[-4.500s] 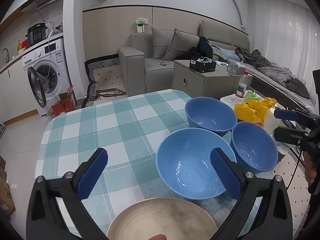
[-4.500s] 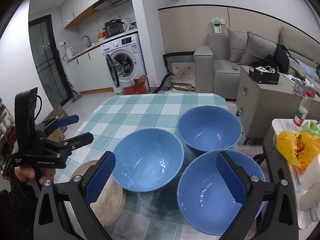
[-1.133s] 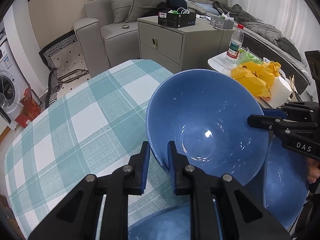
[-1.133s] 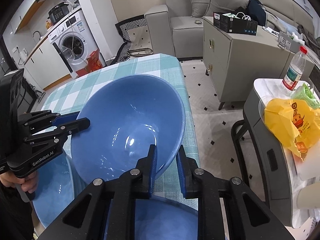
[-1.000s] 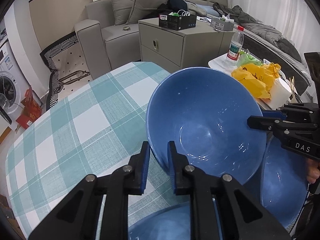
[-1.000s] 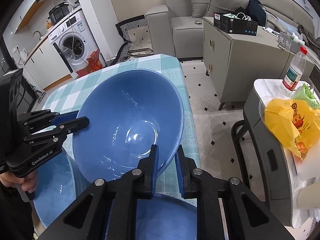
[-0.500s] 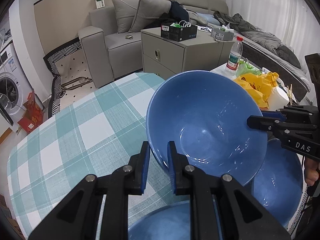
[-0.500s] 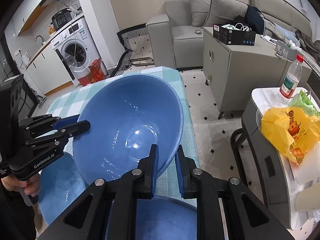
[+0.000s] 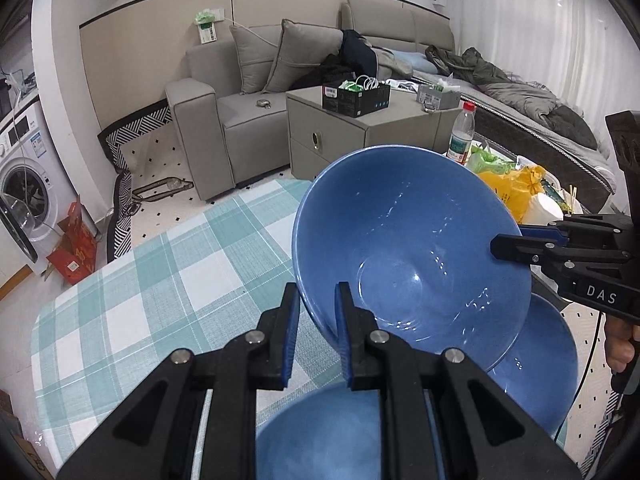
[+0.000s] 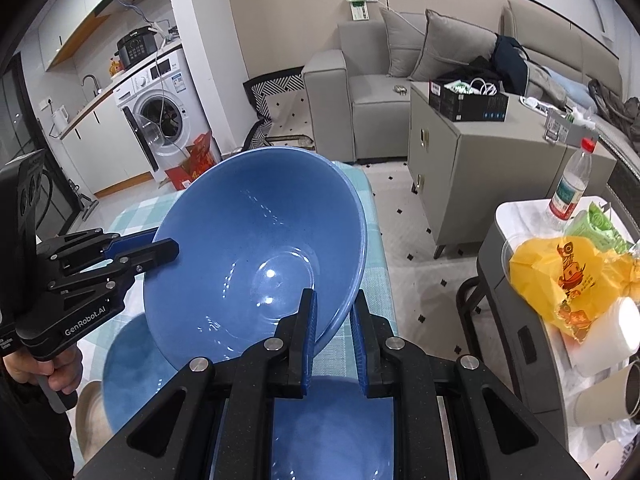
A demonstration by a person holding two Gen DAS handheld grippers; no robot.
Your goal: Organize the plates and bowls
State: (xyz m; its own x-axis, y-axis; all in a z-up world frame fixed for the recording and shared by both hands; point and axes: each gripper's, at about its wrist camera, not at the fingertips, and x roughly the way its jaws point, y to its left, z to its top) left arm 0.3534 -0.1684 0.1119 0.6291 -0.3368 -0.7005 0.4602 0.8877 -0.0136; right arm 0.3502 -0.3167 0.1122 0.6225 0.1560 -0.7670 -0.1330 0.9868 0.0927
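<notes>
Blue bowl (image 9: 408,248) mid-frame, tilted, lifted off the checked table (image 9: 160,280); we see left gripper (image 9: 316,308) and right gripper (image 10: 334,312) both clamped on its rim.

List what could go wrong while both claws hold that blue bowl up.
1. The lifted bowl is pinched only at thin rim spots by the left claw and right claw; uneven motion could twist it loose.
2. It hangs above two other blue bowls; dropping could chip them.
</notes>
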